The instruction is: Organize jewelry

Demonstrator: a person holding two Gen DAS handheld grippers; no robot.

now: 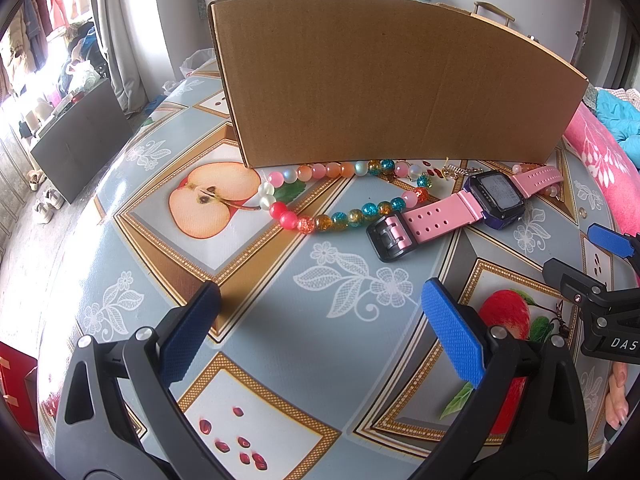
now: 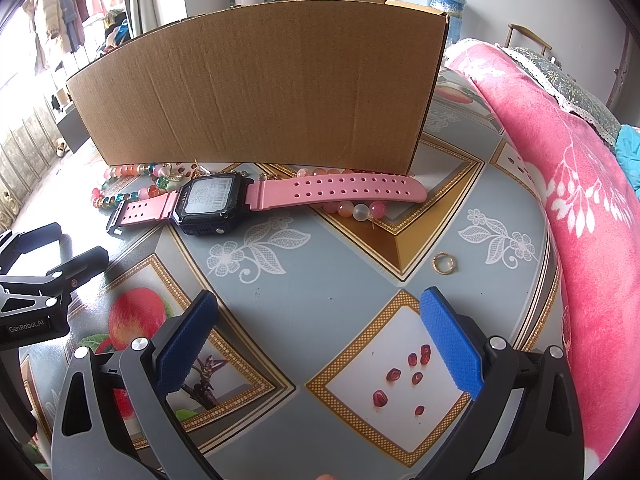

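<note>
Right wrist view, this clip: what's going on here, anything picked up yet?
Nothing is held yet. Both claws, left and right, hover open above the patterned tablecloth. In front of the cardboard box lie a pink-strapped watch and a multicolored bead necklace, partly under the watch strap. A small gold ring sits alone, nearer the right claw. The organizing has not visibly started.

"DAS" in white on black body of right gripper, at right edge of left wrist view, cut off there. "GenRobot.AI" in white on black body of left gripper, at left edge of right wrist view. Watch screen print too small to read.
</note>
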